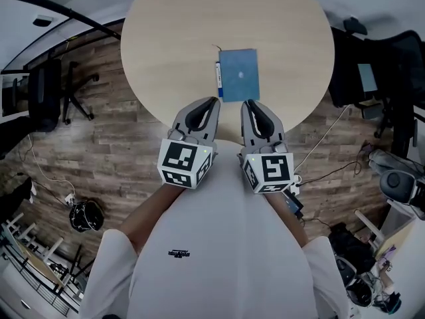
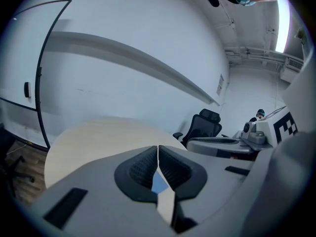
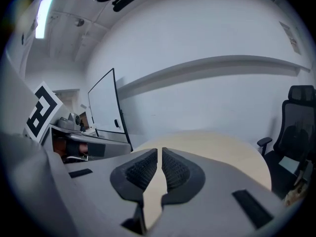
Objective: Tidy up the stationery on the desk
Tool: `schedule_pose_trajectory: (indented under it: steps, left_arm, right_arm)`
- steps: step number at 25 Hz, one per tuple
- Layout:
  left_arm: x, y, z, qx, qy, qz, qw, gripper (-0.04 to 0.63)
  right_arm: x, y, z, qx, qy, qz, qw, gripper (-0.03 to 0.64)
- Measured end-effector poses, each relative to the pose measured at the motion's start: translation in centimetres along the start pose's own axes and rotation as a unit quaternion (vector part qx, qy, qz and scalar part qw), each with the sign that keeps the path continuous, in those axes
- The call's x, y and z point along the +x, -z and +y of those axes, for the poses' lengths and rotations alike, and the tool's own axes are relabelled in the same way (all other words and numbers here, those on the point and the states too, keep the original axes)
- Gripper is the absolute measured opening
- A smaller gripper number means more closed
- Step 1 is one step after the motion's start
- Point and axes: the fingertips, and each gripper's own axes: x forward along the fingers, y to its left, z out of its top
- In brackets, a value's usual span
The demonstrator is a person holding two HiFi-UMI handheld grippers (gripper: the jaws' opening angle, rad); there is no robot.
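Observation:
A blue notebook (image 1: pixel 239 74) lies flat on the round wooden table (image 1: pixel 166 38), near its front edge. A thin pen (image 1: pixel 217 76) rests along the notebook's left side. My left gripper (image 1: pixel 214 102) and right gripper (image 1: pixel 247 104) hover side by side over the table's near rim, just short of the notebook, one at each front corner. Both are shut with nothing between the jaws. In the left gripper view the left gripper (image 2: pixel 158 149) shows a sliver of the blue notebook (image 2: pixel 159 184) through the slit behind its pads. The right gripper (image 3: pixel 159 151) looks across bare tabletop (image 3: pixel 217 144).
Black office chairs stand to the left (image 1: pixel 46 95) and to the right (image 1: pixel 392 65) of the table on the wood-plank floor. Cables (image 1: pixel 332 171) trail on the floor at the right. A glass whiteboard (image 3: pixel 106 107) stands beyond the table.

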Motion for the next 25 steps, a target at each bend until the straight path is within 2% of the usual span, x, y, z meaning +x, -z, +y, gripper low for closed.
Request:
schedule_pose_trajectory:
  steps: [4, 14, 25]
  left_arm:
    - [-0.4, 0.4, -0.4, 0.01, -0.004, -0.004, 0.9999, 0.026]
    - [-0.2, 0.5, -1.2, 0.028, -0.004, 0.0, 0.9996, 0.026]
    - [0.8, 0.5, -2.5, 0.043, 0.003, 0.01, 0.999, 0.026]
  right_arm:
    - [-0.8, 0.1, 0.2, -0.011, 0.001, -0.009, 1.0, 0.052]
    - [-2.0, 0.5, -0.8, 0.022, 0.009, -0.014, 1.0, 0.052]
    - [-2.8, 0.5, -2.0, 0.031, 0.02, -0.017, 0.999, 0.052]
